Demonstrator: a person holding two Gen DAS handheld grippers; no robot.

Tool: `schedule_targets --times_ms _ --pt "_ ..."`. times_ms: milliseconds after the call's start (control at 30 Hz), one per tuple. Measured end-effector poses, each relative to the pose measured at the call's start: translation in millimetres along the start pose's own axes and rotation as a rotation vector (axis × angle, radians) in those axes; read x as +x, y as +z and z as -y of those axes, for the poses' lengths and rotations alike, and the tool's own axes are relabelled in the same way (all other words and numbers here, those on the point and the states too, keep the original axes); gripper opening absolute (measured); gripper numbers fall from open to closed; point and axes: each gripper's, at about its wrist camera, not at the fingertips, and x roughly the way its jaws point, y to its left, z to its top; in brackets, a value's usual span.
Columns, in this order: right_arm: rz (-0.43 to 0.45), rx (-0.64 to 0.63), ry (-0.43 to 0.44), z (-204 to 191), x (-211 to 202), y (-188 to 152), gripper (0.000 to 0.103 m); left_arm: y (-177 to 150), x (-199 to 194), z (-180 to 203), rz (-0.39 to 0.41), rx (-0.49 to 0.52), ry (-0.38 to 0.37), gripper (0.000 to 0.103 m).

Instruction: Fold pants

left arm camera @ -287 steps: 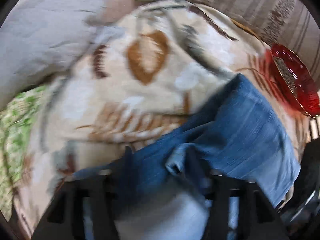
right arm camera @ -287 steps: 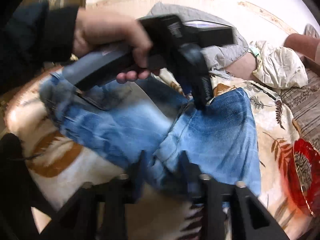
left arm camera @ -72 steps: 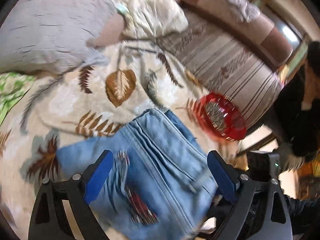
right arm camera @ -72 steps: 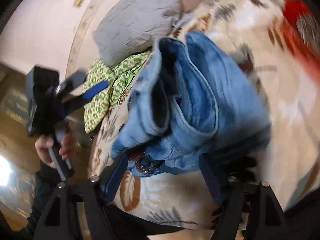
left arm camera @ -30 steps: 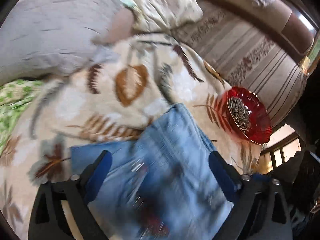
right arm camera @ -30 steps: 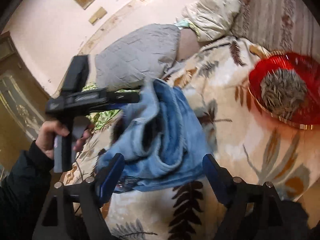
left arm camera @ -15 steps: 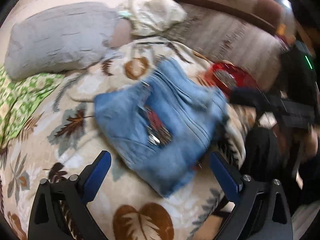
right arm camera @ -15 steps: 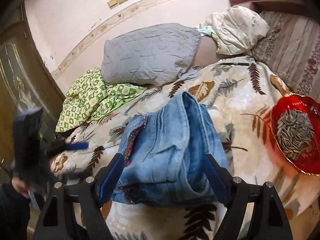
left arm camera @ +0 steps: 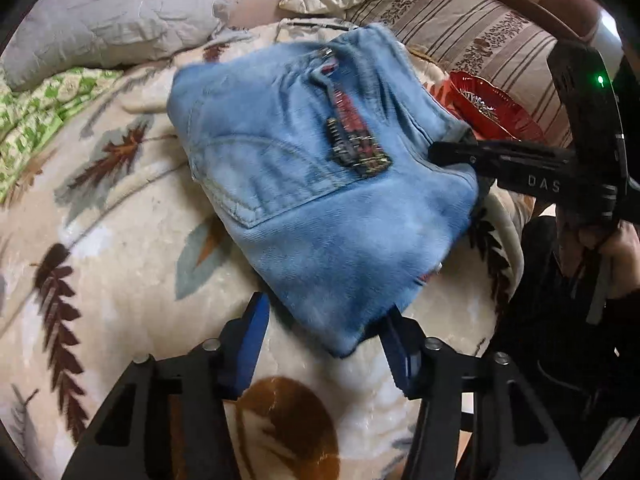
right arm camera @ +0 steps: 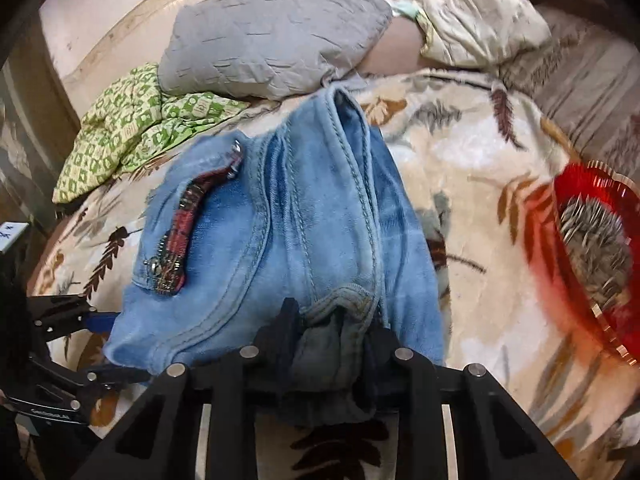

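Soft folded denim pants (left arm camera: 320,200) (plaid-trimmed pocket) on plush leaf-print blanket (left arm camera: 120,280).

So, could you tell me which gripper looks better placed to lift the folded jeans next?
Probably the right gripper: its closing jaws already have the jeans' thick edge between them. The left gripper, also closing, only straddles a thin corner.

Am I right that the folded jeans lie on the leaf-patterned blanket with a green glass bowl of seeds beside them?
Not quite: the bowl is red, not green, as the right wrist view shows. The folded jeans do lie on the leaf-patterned blanket, with the bowl of seeds beside them.
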Motion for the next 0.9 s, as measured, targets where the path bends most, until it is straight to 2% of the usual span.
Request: schedule_targets --times_ms 33,67,100,133,167,267,333,400,433,500,567,700,800,900 --pt "0.008 -0.003 0.008 0.0 -2.8 0.7 0.039 -1.1 -5.6 0.5 0.013 0.0 0.008 0.058" --pt "0.015 0.004 0.038 2.2 -7.9 1.2 0.053 -1.7 -13.2 -0.8 0.033 -0.012 0.006 0.069" --pt "0.001 0.027 0.08 6.2 -15.0 1.2 0.073 -2.3 -23.7 -5.4 0.062 -0.044 -0.02 0.078" --pt "-0.001 0.049 0.104 10.2 -22.5 0.3 0.079 -2.0 -29.8 -10.6 0.086 -0.072 -0.039 0.096" --pt "0.01 0.068 0.114 13.4 -31.0 -1.3 0.083 -2.0 -37.5 -15.7 0.121 -0.107 -0.06 0.1" --pt "0.044 0.114 0.142 29.3 -60.7 -9.1 0.085 1.7 -49.0 -36.5 0.181 -0.242 -0.146 0.1" --pt "0.027 0.197 0.211 45.8 -69.6 -19.0 0.092 6.0 -41.9 -52.1 0.181 -0.357 -0.214 0.1" --pt "-0.017 0.286 0.32 54.3 -65.5 -29.0 0.092 8.2 -28.5 -59.9 0.167 -0.44 -0.256 0.1" --pt "-0.021 0.304 0.337 55.4 -62.5 -31.5 0.092 9.3 -19.6 -66.7 0.154 -0.473 -0.273 0.1" --pt "0.004 0.324 0.284 59.6 -58.0 -30.7 0.092 10.7 -6.1 -74.9 0.137 -0.529 -0.303 0.1" --pt "0.034 0.319 0.275 63.9 -52.5 -22.9 0.092 16.6 9.2 -80.4 0.128 -0.578 -0.362 0.1" --pt "-0.007 0.333 0.333 78.9 -19.4 6.8 0.092 24.4 40.1 -85.0 0.102 -0.643 -0.421 0.1" --pt "-0.043 0.325 0.375 81.2 0.4 25.4 0.092 30.7 47.3 -84.2 0.132 -0.659 -0.463 0.1" --pt "-0.128 0.333 0.428 80.3 23.9 34.4 0.094 36.2 49.6 -78.2 0.109 -0.629 -0.451 0.1"
